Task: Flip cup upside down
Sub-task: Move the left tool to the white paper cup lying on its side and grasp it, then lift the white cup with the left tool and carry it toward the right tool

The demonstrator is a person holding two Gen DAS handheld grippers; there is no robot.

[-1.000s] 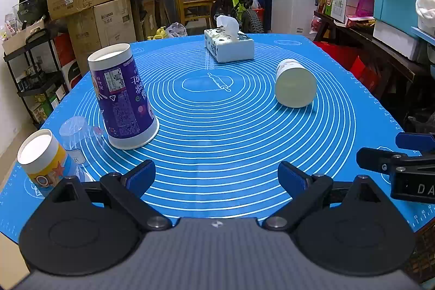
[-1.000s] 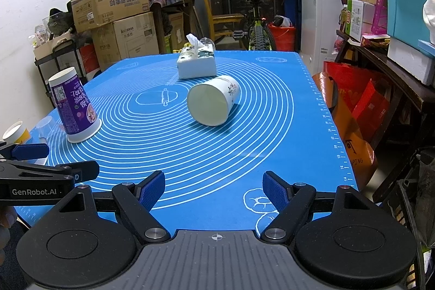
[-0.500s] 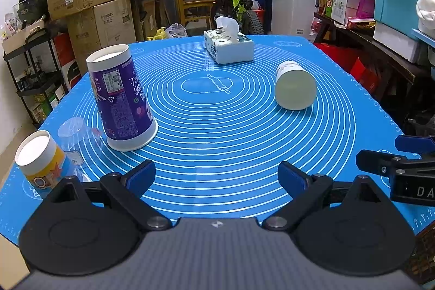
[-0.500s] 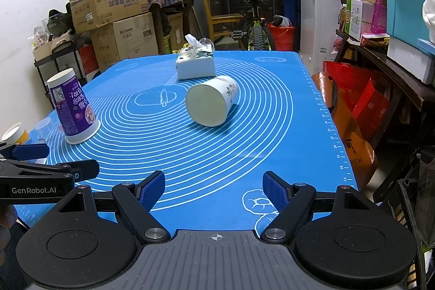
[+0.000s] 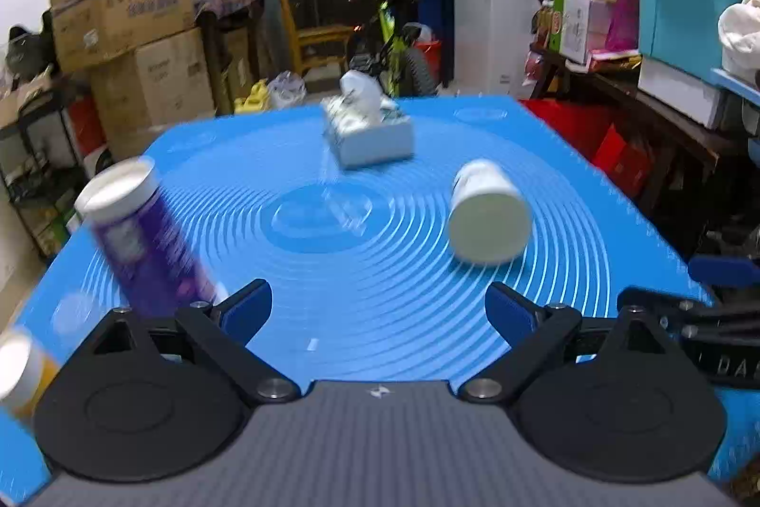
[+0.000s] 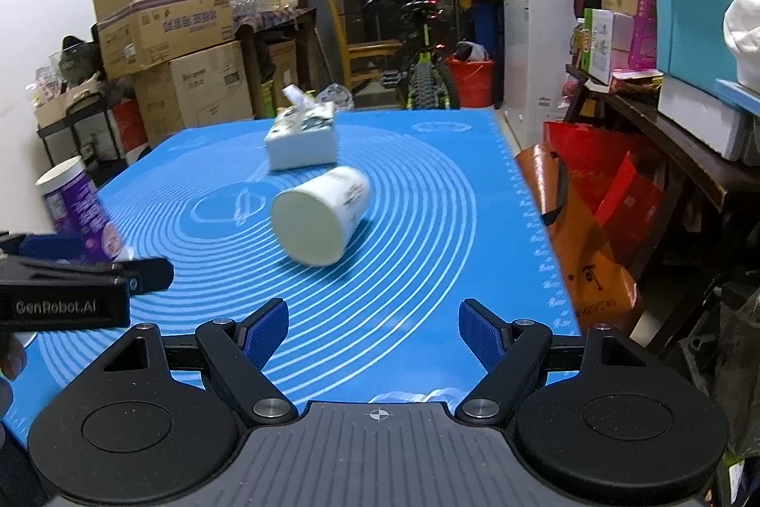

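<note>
A white cup (image 5: 487, 215) lies on its side on the blue mat (image 5: 380, 298), its flat base toward me; it also shows in the right wrist view (image 6: 320, 222). My left gripper (image 5: 377, 307) is open and empty, near the mat's front, left of the cup. My right gripper (image 6: 373, 333) is open and empty, in front of the cup and apart from it. A purple paper cup (image 5: 142, 241) stands upside down at the left, also in the right wrist view (image 6: 78, 217).
A tissue box (image 5: 368, 131) sits at the back of the mat. A yellow-banded cup (image 5: 21, 369) stands at the front left corner. The mat's right edge (image 6: 527, 212) drops to bags and shelves. Boxes and a bicycle stand behind the table.
Both grippers have moved forward and the views are blurred with motion. The white cup and the purple cup look nearer. Both jaws stay open.
</note>
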